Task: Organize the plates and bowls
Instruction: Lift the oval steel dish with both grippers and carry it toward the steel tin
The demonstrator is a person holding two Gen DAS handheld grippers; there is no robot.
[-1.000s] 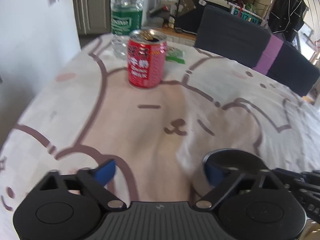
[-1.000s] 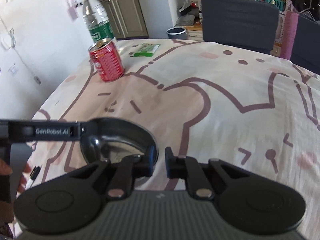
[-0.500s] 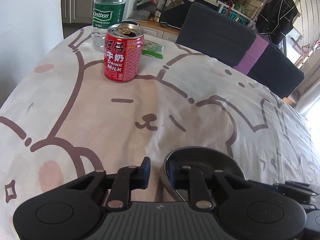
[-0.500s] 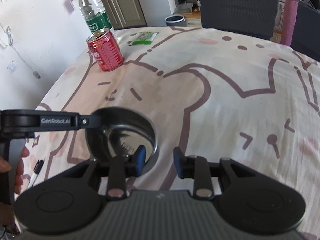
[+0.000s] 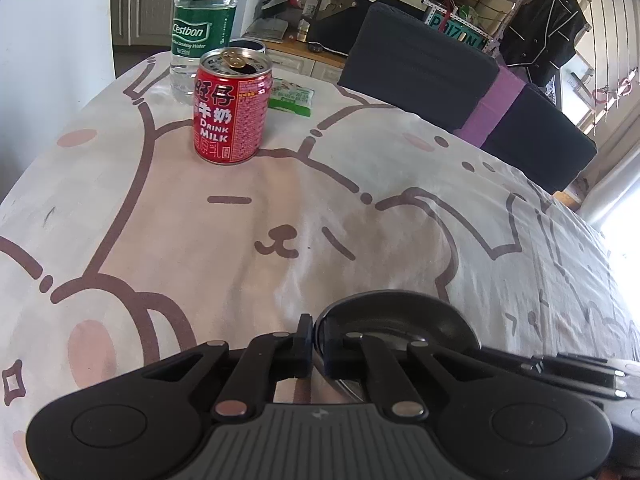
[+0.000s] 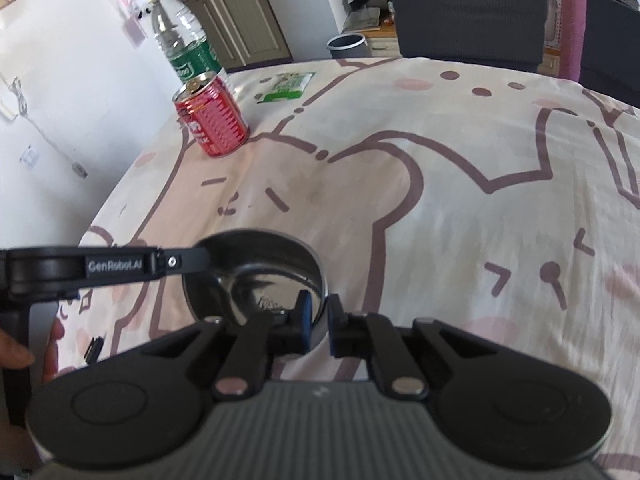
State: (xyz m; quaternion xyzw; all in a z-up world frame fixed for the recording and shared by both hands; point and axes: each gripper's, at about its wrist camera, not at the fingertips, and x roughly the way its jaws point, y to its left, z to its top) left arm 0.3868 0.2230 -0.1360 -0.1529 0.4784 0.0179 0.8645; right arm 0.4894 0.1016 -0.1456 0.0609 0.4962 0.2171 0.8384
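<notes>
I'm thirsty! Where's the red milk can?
The red milk can stands at the table's far left in both views, just in front of the water bottle, with a green packet to its right.

We look down from behind each claw, close over the counter (image 5: 360, 168); both views share the bowl (image 6: 256, 264) and can (image 5: 232, 108).

A white wall (image 6: 60, 92), grey cabinets (image 6: 236, 28) and dark chairs (image 5: 416, 64) surround the cartoon-print tablecloth (image 5: 360, 208)
</notes>
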